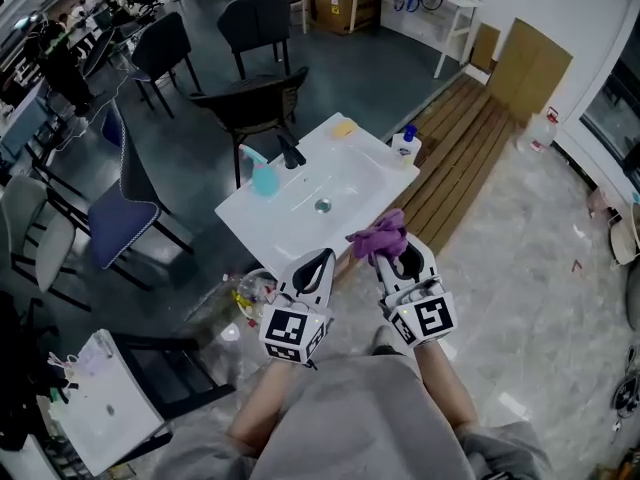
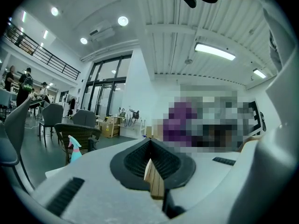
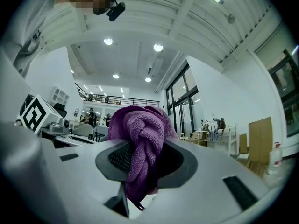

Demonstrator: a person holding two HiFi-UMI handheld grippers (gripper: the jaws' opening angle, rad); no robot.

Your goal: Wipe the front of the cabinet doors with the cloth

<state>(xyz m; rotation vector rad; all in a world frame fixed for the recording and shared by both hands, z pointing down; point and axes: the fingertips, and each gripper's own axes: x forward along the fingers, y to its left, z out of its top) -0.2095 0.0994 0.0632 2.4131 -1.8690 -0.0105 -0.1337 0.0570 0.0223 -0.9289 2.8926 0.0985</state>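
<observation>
Right gripper (image 1: 402,260): clamped on wadded purple cloth (image 1: 380,236), held at 12 o'clock, beside sink (image 1: 262,223).
Left gripper (image 1: 312,266): jaws together, empty.
Cabinet doors: unseen.
Hazard, as judged: cloth may be dragged from the jaws by friction.
</observation>
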